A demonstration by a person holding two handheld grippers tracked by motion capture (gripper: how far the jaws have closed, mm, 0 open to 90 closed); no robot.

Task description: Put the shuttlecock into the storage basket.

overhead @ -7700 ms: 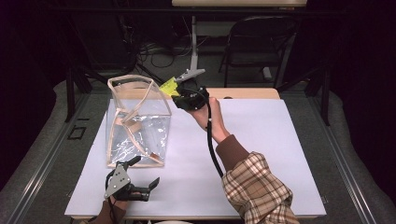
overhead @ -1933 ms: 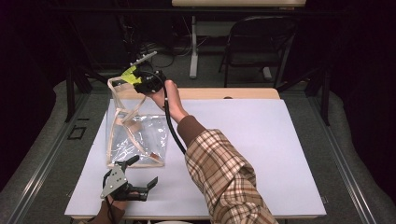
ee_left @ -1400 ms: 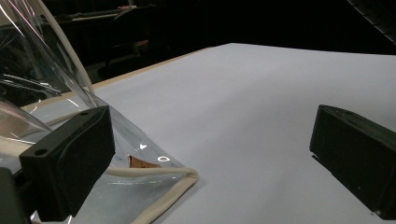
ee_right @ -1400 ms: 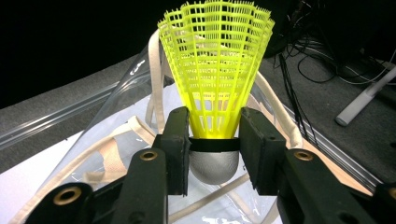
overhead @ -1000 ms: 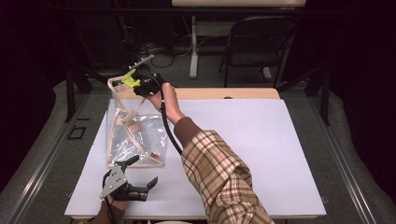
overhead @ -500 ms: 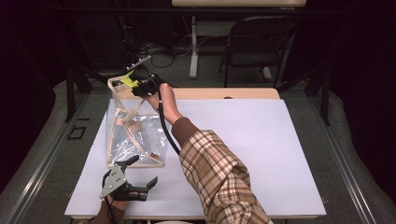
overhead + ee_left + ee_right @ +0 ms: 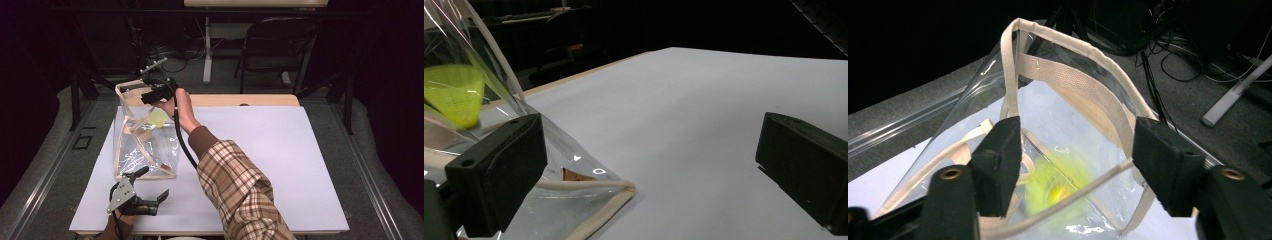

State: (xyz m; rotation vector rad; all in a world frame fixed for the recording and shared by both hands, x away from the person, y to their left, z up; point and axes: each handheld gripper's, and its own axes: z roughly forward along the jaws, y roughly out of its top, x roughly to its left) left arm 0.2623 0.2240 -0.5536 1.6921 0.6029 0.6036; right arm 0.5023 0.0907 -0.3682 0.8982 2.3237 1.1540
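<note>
A clear plastic bag [image 7: 145, 145] with beige fabric trim stands upright at the left of the white table [image 7: 280, 150]. My right gripper [image 7: 149, 96] hovers over the bag's open top. Its jaws have just been opening and nothing sits between the pads. In the right gripper view [image 7: 1075, 155], a blurred yellow thing [image 7: 1053, 187] lies below the jaws, inside the bag [image 7: 1068, 47]. From above, this yellow thing [image 7: 158, 119] shows through the bag's wall. My left gripper [image 7: 152, 184] rests open on the table by the bag's near bottom corner [image 7: 589, 200], with the yellow thing [image 7: 454, 95] behind the plastic.
A wooden strip [image 7: 250, 100] runs along the table's far edge. Behind it are a folding chair [image 7: 275, 45], a desk leg [image 7: 206, 50] and cables on the floor. The white surface right of the bag gives free room.
The right gripper's jaws have opened and the yellow thing has left them, dropping down into the bag. The left gripper has stayed where it was.
</note>
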